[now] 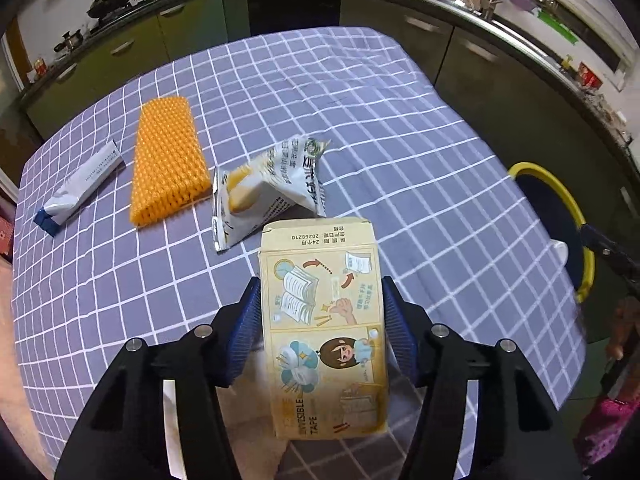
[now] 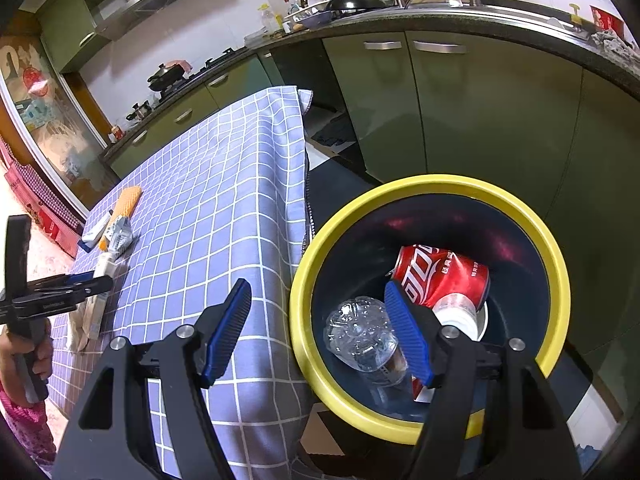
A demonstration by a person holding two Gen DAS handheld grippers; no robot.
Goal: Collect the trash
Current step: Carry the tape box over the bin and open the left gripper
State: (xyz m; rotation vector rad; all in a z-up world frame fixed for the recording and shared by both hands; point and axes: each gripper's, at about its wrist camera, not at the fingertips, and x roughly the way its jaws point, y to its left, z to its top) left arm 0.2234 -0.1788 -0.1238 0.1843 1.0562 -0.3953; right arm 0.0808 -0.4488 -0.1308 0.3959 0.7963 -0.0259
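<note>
A tan cardboard tape box (image 1: 324,320) printed with cartoons stands lengthwise between my left gripper's (image 1: 320,284) blue pads, which press on both of its long sides. In the right wrist view the same box (image 2: 98,312) hangs tilted in that gripper over the table's near end. A crumpled white snack wrapper (image 1: 272,188), an orange ribbed sponge (image 1: 168,164) and a white tube (image 1: 80,188) lie on the checked tablecloth beyond it. My right gripper (image 2: 316,286) is open and empty above the yellow-rimmed bin (image 2: 316,264), which holds a red cola can (image 2: 444,276) and a clear plastic bottle (image 2: 360,332).
The table (image 1: 360,100) wears a purple checked cloth that drapes over its edge next to the bin (image 1: 560,188). Green kitchen cabinets (image 2: 480,120) and a dark counter curve behind. A hand (image 2: 36,352) holds the left gripper's handle.
</note>
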